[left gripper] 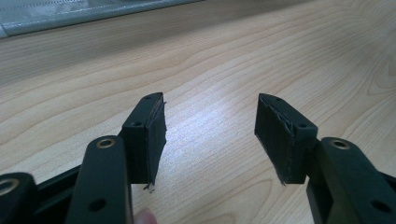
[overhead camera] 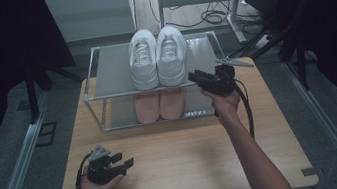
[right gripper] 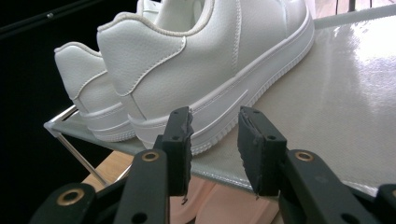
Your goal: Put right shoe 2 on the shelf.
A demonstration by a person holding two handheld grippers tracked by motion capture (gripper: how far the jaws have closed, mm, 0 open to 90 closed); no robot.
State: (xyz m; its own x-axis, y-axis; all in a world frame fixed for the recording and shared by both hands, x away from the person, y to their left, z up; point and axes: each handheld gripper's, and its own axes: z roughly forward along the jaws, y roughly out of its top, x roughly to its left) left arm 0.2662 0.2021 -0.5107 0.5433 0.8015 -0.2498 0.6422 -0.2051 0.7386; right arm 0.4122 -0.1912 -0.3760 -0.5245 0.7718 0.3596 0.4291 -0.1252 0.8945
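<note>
Shelf-top white shoe [right gripper: 205, 60] beside right claw [right gripper: 215, 135].

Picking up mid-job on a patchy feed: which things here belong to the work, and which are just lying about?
In the job:
white sneakers
rack
right gripper, open by the sneakers
pink shoes

Lying about:
left gripper, open over the table
floor cables

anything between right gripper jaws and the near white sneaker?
Nothing. In the right gripper view, the right gripper stands open just off the white sneaker, with bare shelf edge between.
</note>
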